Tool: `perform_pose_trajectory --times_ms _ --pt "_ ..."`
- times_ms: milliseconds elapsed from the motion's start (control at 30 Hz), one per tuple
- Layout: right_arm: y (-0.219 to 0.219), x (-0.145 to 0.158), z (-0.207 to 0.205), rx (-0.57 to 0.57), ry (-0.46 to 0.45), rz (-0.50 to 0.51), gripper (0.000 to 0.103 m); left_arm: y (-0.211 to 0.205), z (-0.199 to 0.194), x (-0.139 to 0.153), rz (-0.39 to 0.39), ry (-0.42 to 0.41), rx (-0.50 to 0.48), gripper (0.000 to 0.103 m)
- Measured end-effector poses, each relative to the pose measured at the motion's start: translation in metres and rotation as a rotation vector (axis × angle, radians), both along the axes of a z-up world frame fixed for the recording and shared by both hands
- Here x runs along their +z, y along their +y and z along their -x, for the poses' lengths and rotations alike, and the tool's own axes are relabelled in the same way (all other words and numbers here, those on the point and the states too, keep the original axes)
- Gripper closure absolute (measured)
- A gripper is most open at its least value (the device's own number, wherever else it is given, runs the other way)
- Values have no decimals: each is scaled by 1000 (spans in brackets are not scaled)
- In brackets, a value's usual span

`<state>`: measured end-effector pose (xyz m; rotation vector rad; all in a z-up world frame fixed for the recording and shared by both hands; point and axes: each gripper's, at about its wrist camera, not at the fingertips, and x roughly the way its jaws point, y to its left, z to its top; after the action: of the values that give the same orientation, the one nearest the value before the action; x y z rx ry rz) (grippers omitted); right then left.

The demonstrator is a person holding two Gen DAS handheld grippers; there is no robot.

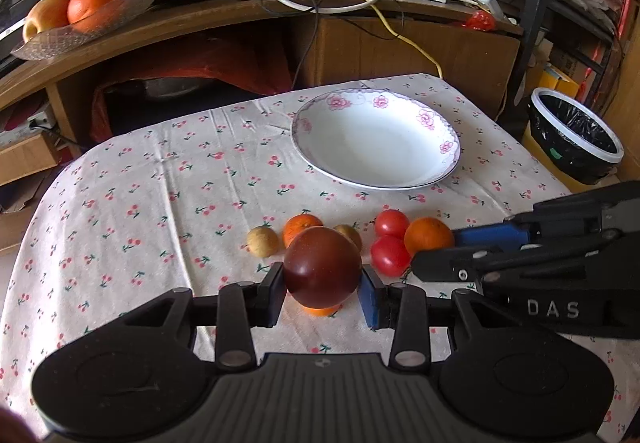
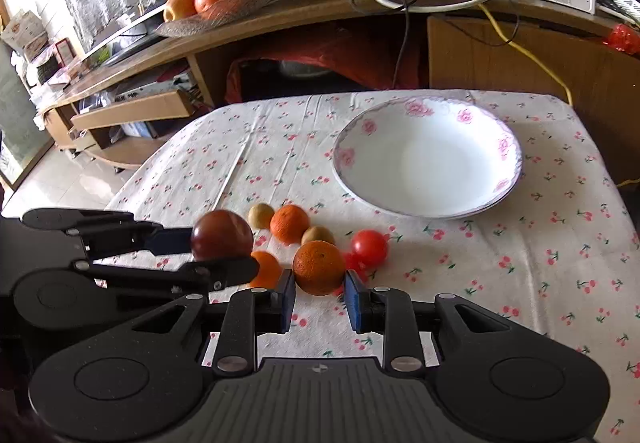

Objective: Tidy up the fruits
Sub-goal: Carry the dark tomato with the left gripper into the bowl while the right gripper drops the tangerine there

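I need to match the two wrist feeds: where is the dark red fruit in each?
Left wrist: dark red fruit sits low at centre, between the left hand-held gripper fingers.
Right wrist: same fruit at centre-left, in that gripper reaching in from the left.
Shared landmark: the flowered white plate beyond the fruit.

From my left camera, the dark red fruit (image 1: 321, 269) covers most of an orange (image 1: 319, 309) lying under it; I see only a thin slice. It also hides part of a small brown fruit (image 1: 349, 235) behind it. From my right camera, the big orange (image 2: 319, 267) blocks a red tomato (image 2: 352, 262). My right gripper (image 1: 436, 253) runs off the picture's edge. The bin (image 1: 576, 135) is cut off too.
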<state>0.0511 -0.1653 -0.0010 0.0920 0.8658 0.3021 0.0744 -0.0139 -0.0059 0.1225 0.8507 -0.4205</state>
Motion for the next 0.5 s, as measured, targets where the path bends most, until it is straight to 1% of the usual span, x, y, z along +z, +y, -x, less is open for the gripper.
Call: perform_pose_trajectory --times_ms 200,400,500 --pt "-11 6 -5 -38 -24 -7 81 -11 -13 6 19 -16 -7 57" --pt "-26 8 -24 -84 -29 -20 81 -24 -38 11 40 -23 -14 57" --pt "-32 6 -35 -99 -29 7 81 -33 -55 10 53 -16 -9 57"
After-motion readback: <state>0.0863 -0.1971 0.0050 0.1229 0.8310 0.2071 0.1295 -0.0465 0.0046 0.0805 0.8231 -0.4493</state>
